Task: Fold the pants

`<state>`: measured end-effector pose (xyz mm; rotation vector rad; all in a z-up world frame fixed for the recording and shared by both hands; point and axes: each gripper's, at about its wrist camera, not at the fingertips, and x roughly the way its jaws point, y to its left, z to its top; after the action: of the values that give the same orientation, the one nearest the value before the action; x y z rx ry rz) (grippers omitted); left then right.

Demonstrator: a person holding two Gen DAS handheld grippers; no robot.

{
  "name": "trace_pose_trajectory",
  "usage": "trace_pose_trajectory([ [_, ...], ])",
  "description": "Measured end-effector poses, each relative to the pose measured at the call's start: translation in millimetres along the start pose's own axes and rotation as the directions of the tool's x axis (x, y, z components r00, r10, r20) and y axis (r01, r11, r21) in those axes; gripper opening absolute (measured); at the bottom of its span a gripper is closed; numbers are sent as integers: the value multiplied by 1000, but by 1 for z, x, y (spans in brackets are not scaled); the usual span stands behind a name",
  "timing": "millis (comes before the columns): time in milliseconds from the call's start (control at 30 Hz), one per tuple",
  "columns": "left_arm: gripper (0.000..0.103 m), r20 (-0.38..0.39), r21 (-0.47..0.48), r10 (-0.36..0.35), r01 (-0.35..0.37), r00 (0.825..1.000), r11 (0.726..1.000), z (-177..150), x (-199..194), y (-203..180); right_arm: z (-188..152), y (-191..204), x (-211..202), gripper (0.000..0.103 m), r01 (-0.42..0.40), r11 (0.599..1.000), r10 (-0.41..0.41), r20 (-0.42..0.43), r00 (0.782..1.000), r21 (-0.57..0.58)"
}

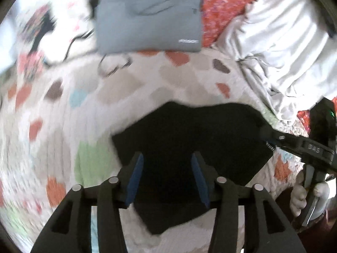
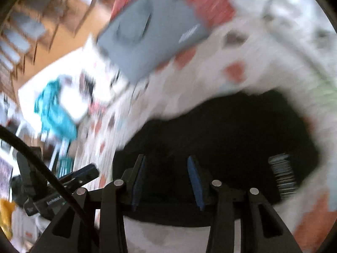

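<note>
Both tools, left tool [image 1: 167,177] and right tool [image 2: 166,179], hang with fingers apart above the black pants [image 1: 189,139] (probably already folded small) on the patterned bed [image 1: 126,88]; limp cloth, best pinched at an edge.

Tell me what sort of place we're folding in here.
Probably a bedroom at home: the black pants lie on a quilted bedspread with colored patches, a gray zip case and rumpled white cloth beyond. Wood floor shows past the bed's edge.
</note>
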<state>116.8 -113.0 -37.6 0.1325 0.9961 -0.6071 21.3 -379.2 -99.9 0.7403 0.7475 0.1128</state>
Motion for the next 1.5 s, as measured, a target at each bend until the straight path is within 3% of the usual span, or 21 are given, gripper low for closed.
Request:
trace_pose_trajectory([
  [67, 49, -15, 59, -4, 4, 1000, 998, 21, 11, -24, 4, -32, -36, 56, 56, 994, -69, 140, 988, 94],
  [100, 49, -20, 82, -8, 10, 1000, 997, 28, 19, -38, 4, -49, -52, 56, 90, 984, -120, 204, 972, 152],
  [200, 51, -42, 145, -54, 59, 998, 988, 52, 44, -81, -3, -95, -78, 59, 141, 944, -226, 273, 935, 298],
  [367, 51, -125, 174, -143, 164, 982, 971, 89, 101, -140, -12, -131, -68, 59, 141, 885, -254, 207, 945, 443],
  [467, 51, -199, 197, -171, 210, 965, 958, 99, 145, -174, -13, -133, -53, 59, 147, 880, -240, 157, 958, 451],
  [667, 51, -385, 209, -202, 298, 901, 931, 94, 230, -218, -27, -130, -35, 59, 164, 883, -231, 102, 968, 440],
  [767, 54, -441, 282, -167, 313, 882, 907, 86, 257, -238, -31, -118, -22, 61, 194, 892, -251, 91, 964, 407],
  [867, 75, -451, 365, -143, 328, 881, 871, 79, 260, -258, -31, -106, -10, 69, 200, 916, -246, 95, 965, 347],
  [933, 73, -438, 419, -98, 300, 894, 857, 73, 260, -268, -28, -102, 0, 69, 204, 929, -242, 92, 966, 308],
  [967, 50, -405, 468, -58, 262, 912, 844, 68, 257, -273, -27, -100, 2, 67, 204, 934, -239, 89, 967, 294],
  [1000, 35, -380, 497, -35, 236, 924, 835, 66, 253, -275, -26, -99, 4, 55, 193, 939, -227, 92, 969, 284],
  [1033, 20, -379, 498, -44, 243, 924, 833, 66, 249, -275, -26, -99, 5, 32, 163, 946, -195, 89, 977, 280],
  [1100, 15, -386, 460, -89, 275, 918, 844, 67, 237, -269, -27, -101, 8, 31, 118, 948, -146, 76, 986, 297],
  [1200, 14, -344, 443, -120, 274, 931, 854, 66, 211, -259, -27, -92, 2, 30, 94, 961, -124, 103, 987, 261],
  [1367, 14, -265, 342, -221, 305, 939, 889, 73, 154, -223, -26, -49, -8, 30, 111, 990, -124, 154, 980, 86],
  [1500, 14, -205, 255, -275, 322, 939, 912, 80, 115, -170, -22, -1, -10, 29, 114, 992, -104, 155, 982, -58],
])
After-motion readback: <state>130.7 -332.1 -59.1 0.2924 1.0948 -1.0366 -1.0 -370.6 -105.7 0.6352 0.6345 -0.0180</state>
